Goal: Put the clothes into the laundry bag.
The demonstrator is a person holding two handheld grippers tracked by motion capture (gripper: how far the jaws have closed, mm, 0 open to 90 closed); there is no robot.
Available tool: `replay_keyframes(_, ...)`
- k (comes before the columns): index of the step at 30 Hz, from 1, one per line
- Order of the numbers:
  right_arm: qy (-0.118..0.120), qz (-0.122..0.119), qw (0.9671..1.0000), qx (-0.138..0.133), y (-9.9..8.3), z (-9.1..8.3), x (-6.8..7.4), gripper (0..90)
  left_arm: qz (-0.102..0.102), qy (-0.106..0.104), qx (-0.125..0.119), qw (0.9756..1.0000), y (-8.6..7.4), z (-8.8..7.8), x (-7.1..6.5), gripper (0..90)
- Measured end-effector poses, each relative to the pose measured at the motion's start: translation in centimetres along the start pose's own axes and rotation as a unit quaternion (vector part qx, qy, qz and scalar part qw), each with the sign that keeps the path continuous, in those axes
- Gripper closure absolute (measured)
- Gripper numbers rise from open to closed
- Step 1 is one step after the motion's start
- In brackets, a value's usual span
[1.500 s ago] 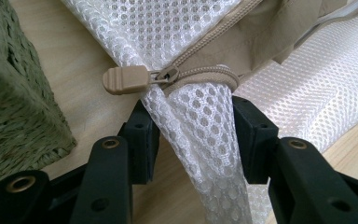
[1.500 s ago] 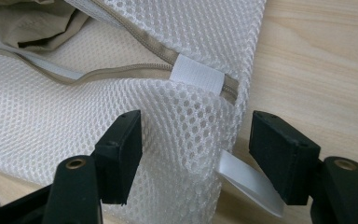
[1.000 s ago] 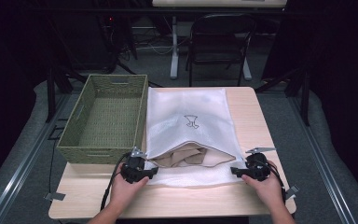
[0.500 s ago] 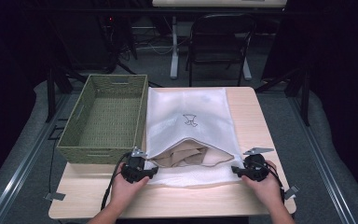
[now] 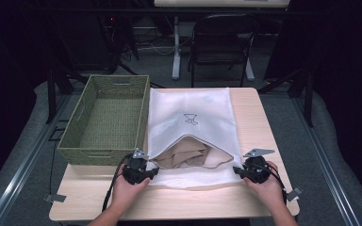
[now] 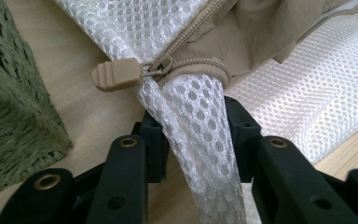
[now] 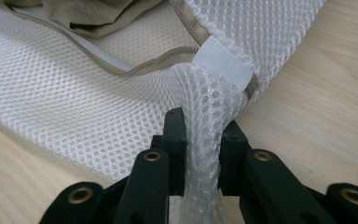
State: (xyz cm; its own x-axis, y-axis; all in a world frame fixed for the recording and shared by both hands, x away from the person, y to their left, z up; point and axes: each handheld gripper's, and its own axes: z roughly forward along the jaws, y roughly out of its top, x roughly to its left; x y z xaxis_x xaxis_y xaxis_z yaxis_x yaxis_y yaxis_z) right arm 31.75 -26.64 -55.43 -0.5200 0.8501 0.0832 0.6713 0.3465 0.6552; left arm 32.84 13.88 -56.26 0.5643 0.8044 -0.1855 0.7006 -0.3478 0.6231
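The white mesh laundry bag (image 5: 191, 120) is lying flat on the tabletop (image 5: 259, 117), just right of the green woven basket (image 5: 104, 117), with its zippered mouth facing the person and gaping open over a beige garment (image 5: 184, 157).

The left claw (image 5: 147, 173) is pinching a gathered fold of mesh at the near left corner, right below the beige zipper pull (image 6: 121, 74) — its jaws have just been closing and are now pressing the fabric from both sides. The right claw (image 5: 239, 172) is doing the same at the near right corner, by the white fabric tab (image 7: 223, 59); its jaws have also just been closing, with a bunched ridge of mesh caught between them.

Judgement: both corners are being held so the lower lip stays taut and the opening is kept spread — likely for lifting or for emptying the bag towards the basket.
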Motion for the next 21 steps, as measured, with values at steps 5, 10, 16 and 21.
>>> replay_keyframes(5,0.002,-0.006,1.0000,-0.003,0.2,-0.1,0.2,79.3,0.004,-0.006,0.003,1.0000,0.1,-0.2,-0.1,76.6)
replay_keyframes(10,-0.006,-0.019,0.9998,-0.002,0.7,-0.4,0.4,79.7,0.012,-0.010,0.000,0.9999,0.5,-0.8,-0.2,80.7)
replay_keyframes(16,-0.021,-0.047,0.9987,-0.005,1.7,-1.2,0.9,80.2,0.008,-0.023,0.002,0.9997,1.3,-1.4,-0.2,82.4)
replay_keyframes(21,-0.007,-0.042,0.9990,-0.012,2.5,-2.0,0.8,81.0,0.005,-0.032,0.005,0.9995,2.2,-2.0,-0.2,83.1)
